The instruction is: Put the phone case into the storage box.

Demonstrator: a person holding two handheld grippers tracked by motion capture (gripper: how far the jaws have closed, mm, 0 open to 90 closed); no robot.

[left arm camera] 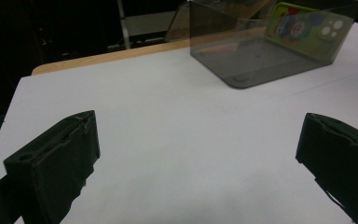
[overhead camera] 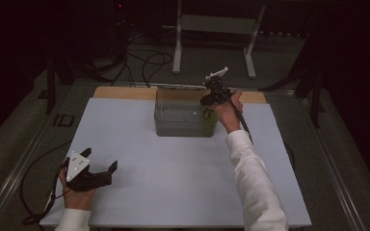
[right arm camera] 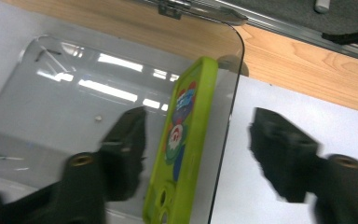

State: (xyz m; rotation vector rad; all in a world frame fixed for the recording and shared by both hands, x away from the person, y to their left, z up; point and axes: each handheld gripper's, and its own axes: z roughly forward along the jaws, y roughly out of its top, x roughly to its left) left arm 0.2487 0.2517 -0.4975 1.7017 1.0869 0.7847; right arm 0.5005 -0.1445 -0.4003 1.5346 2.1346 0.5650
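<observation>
While leaning on clear plastic bin [right arm camera: 121, 93], glossy green phone case [right arm camera: 186, 154] stands edgewise.

A white mat [overhead camera: 173, 163] covers the wooden table [overhead camera: 125, 92]. Beyond the table, a metal stand [overhead camera: 217, 29] and loose black cables [overhead camera: 147, 62] occupy the floor.

My left gripper [left arm camera: 200, 158] sits with jaws spread over the white table [left arm camera: 168, 135]; far right, a clear bin [left arm camera: 242, 65] holds a green phone case [left arm camera: 307, 32].
</observation>
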